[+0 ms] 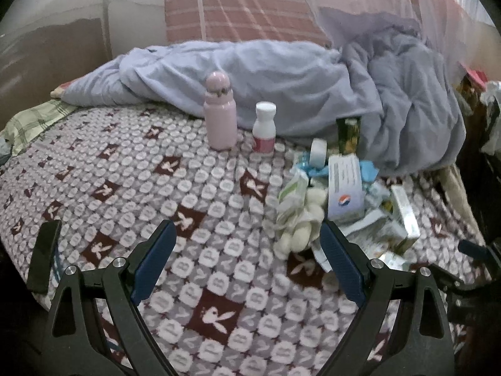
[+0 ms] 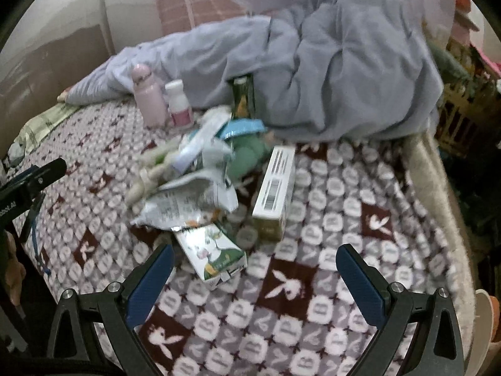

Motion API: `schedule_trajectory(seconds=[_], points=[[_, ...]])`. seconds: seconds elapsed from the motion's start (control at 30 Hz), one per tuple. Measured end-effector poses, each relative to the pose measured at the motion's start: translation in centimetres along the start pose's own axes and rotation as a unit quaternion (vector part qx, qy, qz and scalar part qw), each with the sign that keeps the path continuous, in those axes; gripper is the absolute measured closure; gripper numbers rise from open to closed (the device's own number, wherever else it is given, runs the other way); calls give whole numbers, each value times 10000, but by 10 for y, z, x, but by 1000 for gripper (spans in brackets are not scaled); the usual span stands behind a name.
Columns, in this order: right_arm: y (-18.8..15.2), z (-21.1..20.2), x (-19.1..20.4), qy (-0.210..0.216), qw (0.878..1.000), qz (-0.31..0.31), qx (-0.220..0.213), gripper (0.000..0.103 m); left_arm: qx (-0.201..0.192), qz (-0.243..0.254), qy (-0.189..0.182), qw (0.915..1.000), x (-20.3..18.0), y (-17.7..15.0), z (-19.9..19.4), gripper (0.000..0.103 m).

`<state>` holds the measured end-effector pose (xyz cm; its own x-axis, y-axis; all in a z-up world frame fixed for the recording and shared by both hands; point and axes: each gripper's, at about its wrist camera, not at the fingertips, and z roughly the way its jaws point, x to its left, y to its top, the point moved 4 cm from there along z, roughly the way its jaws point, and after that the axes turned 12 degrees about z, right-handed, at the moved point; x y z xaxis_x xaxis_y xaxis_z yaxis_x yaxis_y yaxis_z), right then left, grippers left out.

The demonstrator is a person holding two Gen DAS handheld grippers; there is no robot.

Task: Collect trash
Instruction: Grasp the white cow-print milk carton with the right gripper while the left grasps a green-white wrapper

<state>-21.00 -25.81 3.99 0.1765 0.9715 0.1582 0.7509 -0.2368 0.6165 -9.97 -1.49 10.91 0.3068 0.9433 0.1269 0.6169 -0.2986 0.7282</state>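
A heap of trash lies on the patterned bed cover [image 1: 131,188]: a white box with a round logo [image 1: 346,188], crumpled wrappers [image 1: 296,200] and small cartons [image 1: 404,216]. In the right wrist view the heap shows a crumpled white packet [image 2: 194,200], a white barcode box [image 2: 275,188] and a green and white carton [image 2: 213,253]. My left gripper [image 1: 247,241] is open and empty, just left of the heap. My right gripper [image 2: 255,261] is open and empty, with the green and white carton near its left finger.
A pink bottle [image 1: 219,112] and a white bottle with a pink label [image 1: 264,127] stand upright beyond the heap. A rumpled lavender blanket [image 1: 313,84] lies across the back. A black phone [image 1: 43,257] lies at the bed's left edge. The bed's right edge [image 2: 438,194] drops off.
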Motion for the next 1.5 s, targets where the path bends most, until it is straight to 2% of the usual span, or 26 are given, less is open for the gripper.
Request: schedule_trajectory(seconds=[0.13, 0.27, 0.37, 0.5, 0.63, 0.83, 0.9, 0.93, 1.0, 1.03, 1.07, 1.1, 1.13, 1.23, 1.5], points=[[-3, 20, -1, 123, 9994, 57, 318, 0, 168, 130, -181, 9996, -1, -7, 16, 10], [-6, 29, 6, 309, 9985, 16, 446, 0, 449, 207, -411, 9979, -1, -7, 38, 10], [-9, 35, 17, 449, 9972, -243, 542, 0, 595, 162, -647, 9960, -1, 0, 54, 10], [-7, 46, 26, 363, 9961, -585, 558, 0, 660, 115, -805, 9945, -2, 19, 77, 10], [-2, 56, 31, 444, 9948, -681, 610, 0, 780, 247, -943, 9922, -12, 38, 107, 10], [-2, 73, 39, 402, 9926, -879, 734, 0, 1078, 383, -1123, 9871, -25, 47, 148, 12], [-3, 78, 43, 455, 9917, -903, 789, 1, 1121, 372, -1141, 9864, -25, 47, 156, 21], [-4, 80, 44, 474, 9912, -937, 811, 4, 1164, 359, -1192, 9854, -26, 46, 160, 32], [-6, 84, 49, 493, 9900, -1000, 860, 15, 1227, 326, -1352, 9826, -27, 45, 165, 49], [-7, 85, 50, 510, 9894, -1018, 901, 23, 1260, 316, -1433, 9811, -29, 44, 167, 53], [-9, 90, 52, 513, 9886, -1022, 981, 29, 1282, 319, -1485, 9800, -31, 43, 167, 64], [-12, 93, 53, 496, 9879, -1019, 1055, 33, 1311, 323, -1544, 9787, -32, 42, 168, 69], [-13, 95, 54, 474, 9878, -1022, 1077, 37, 1344, 276, -1649, 9767, -33, 41, 169, 81], [-14, 89, 53, 611, 9892, -917, 962, 41, 1354, 69, -1761, 9750, -29, 41, 165, 87], [-16, 38, 32, 909, 9912, -678, 688, 50, 922, -44, -1637, 9822, -11, 53, 110, 90]])
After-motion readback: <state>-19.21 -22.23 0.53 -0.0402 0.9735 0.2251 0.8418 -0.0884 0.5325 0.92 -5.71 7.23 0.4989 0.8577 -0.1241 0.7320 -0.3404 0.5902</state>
